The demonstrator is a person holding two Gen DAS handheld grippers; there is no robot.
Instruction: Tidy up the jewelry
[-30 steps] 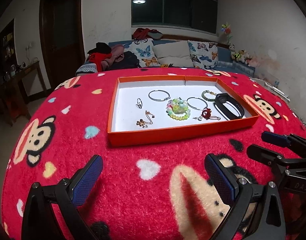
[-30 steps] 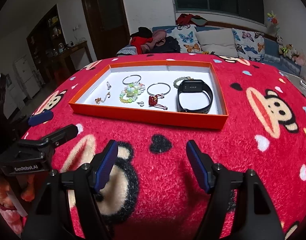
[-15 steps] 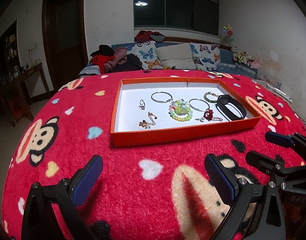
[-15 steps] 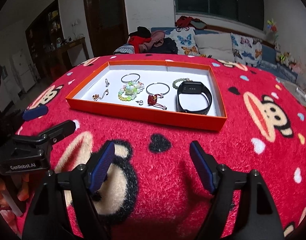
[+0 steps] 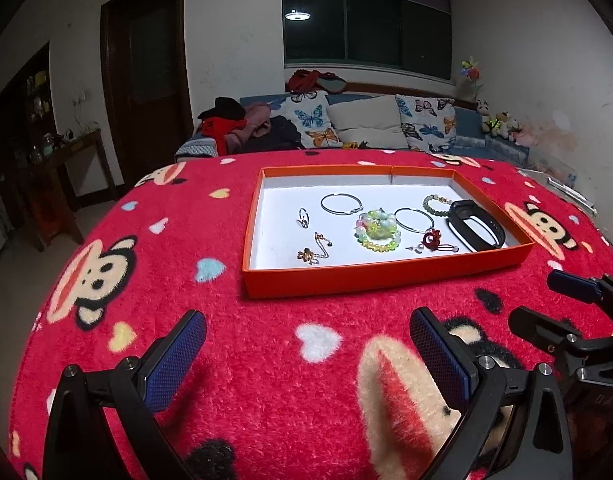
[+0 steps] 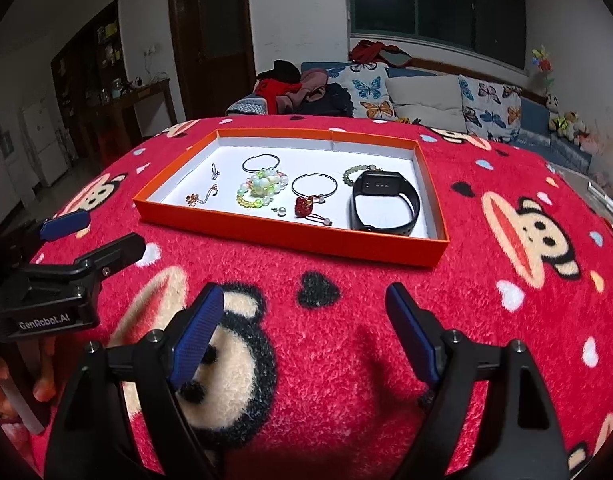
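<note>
Jewelry (beaded bracelets, wire bangles) lies in the shallow orange cardboard tray; left gripper gapes empty, right gripper is opening, nothing between.

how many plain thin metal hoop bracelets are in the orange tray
2. One hoop lies toward the back of the orange tray, just behind the pale green bead bracelet. The other hoop lies right of those beads, with the red charm at its front edge.
</note>
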